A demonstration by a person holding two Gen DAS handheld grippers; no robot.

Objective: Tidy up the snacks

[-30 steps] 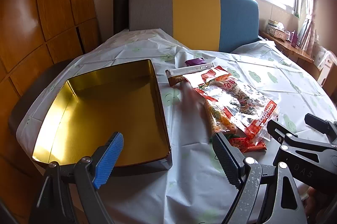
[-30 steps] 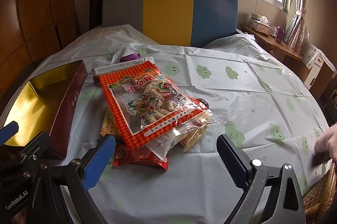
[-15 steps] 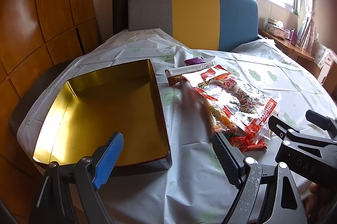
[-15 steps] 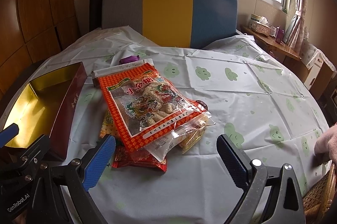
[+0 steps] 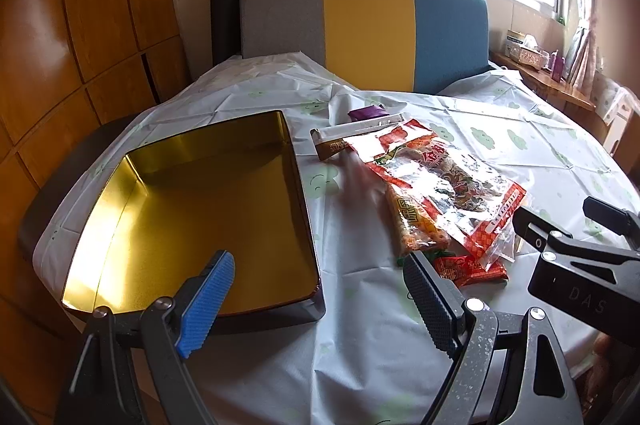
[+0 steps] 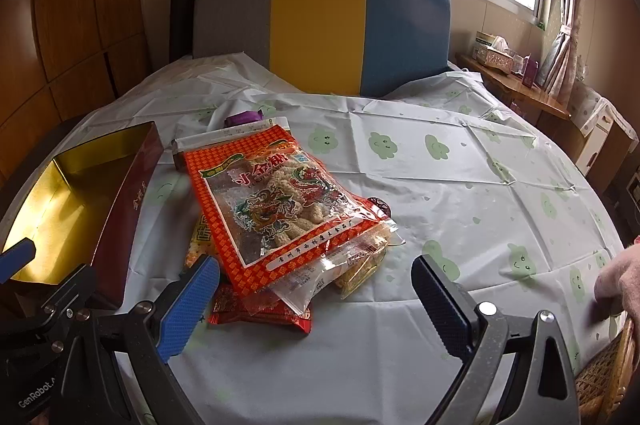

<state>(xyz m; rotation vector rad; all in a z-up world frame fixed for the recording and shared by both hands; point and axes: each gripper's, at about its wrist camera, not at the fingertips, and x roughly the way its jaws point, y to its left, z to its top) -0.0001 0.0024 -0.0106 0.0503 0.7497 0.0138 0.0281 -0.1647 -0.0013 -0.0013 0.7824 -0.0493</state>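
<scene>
**So, snacks piled up, tin sitting empty**

Okay, both grippers are over the near edge of a round table covered in a white plastic tablecloth with green cloud faces (image 6: 460, 193). The left gripper (image 5: 320, 299) has its blue and black pads spread wide with nothing between them, hanging just over the near right corner of the open rectangular tin with the shiny gold inside (image 5: 192, 209). That tin sits on the left side of the table and has nothing in it.

The right gripper (image 6: 316, 299) is spread wide too, nothing gripped, hovering right at the near end of the snack pile. In the left wrist view you can see its black frame poking in from the right.

The pile sits just right of the tin, with a strip of cloth between them. On top is a big orange-red checkered bag with a clear window showing pale puffy sticks (image 6: 276, 201). Under its near end is a flat red foil packet (image 6: 260, 313), and a clear zip bag with yellowish snacks (image 6: 352, 261) sticks out on the right. A yellow-orange packet (image 5: 416, 225) peeks out on the left edge. At the far end lie a long white and brown box (image 5: 352, 137) and a small purple wrapper (image 6: 244, 117).

Far side has a grey, yellow and blue padded chair back (image 6: 320, 29).
</scene>
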